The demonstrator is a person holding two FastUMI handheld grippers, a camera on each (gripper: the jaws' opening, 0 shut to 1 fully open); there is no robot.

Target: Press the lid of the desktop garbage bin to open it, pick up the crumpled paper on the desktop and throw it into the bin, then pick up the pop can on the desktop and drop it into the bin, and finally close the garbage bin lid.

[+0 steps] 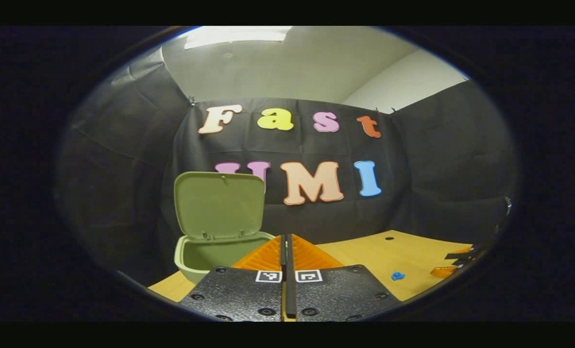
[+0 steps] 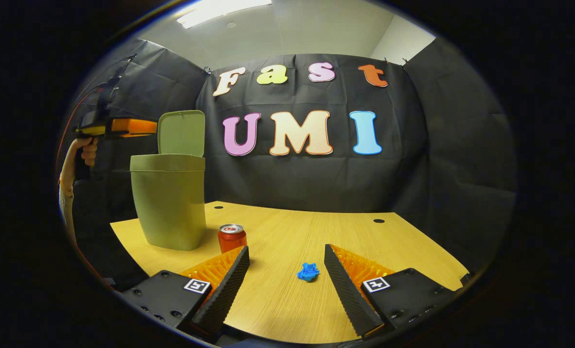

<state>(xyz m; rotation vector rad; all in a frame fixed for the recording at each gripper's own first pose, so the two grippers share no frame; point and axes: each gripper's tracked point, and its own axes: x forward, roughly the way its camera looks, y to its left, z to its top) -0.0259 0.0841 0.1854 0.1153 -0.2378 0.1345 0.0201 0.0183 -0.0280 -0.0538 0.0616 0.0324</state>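
Note:
The green garbage bin (image 2: pixel 169 203) stands at the table's left rear with its lid (image 2: pixel 181 133) swung up; in the left gripper view the open bin (image 1: pixel 205 253) and its raised lid (image 1: pixel 219 205) are just ahead, left of centre. My left gripper (image 1: pixel 286 241) is shut with nothing between its fingers and hovers above the bin's rim; in the right gripper view that left gripper (image 2: pixel 123 126) is held by a hand above the bin. A red pop can (image 2: pixel 232 237) stands beside the bin. Crumpled blue paper (image 2: pixel 308 271) lies on the table, ahead of my open right gripper (image 2: pixel 285 256).
The wooden table (image 2: pixel 292 232) has small round holes near its back edge. Black cloth walls close in behind and on both sides. In the left gripper view the blue paper (image 1: pixel 397 276) lies at the lower right, with part of the right gripper (image 1: pixel 456 263) at the edge.

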